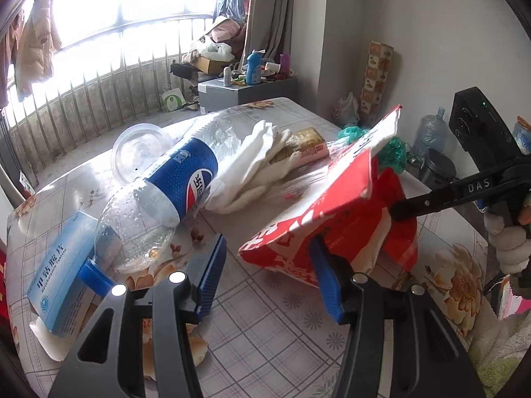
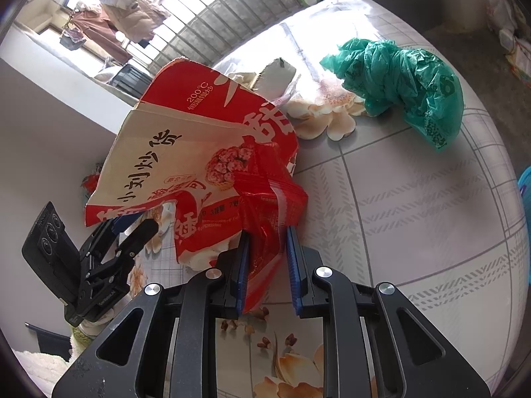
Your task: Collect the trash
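Note:
A red and white paper snack bag (image 1: 332, 219) stands open on the flowered table (image 1: 272, 315). My right gripper (image 2: 265, 248) is shut on the bag's red folded side (image 2: 265, 199); its black finger shows at the right of the left wrist view (image 1: 441, 199). My left gripper (image 1: 268, 265) is open, its right pad against the bag's lower edge, nothing held. It also shows in the right wrist view (image 2: 129, 232). A Pepsi bottle (image 1: 166, 192), a blue medicine box (image 1: 66, 275), a white cloth (image 1: 255, 165), a clear lid (image 1: 139, 149) and a green plastic bag (image 2: 398, 83) lie on the table.
A pink biscuit packet (image 1: 308, 146) lies behind the white cloth. Beyond the table are a balcony railing (image 1: 99, 83), a grey cabinet with bottles (image 1: 245, 89), and a water jug (image 1: 431, 129) on the floor to the right.

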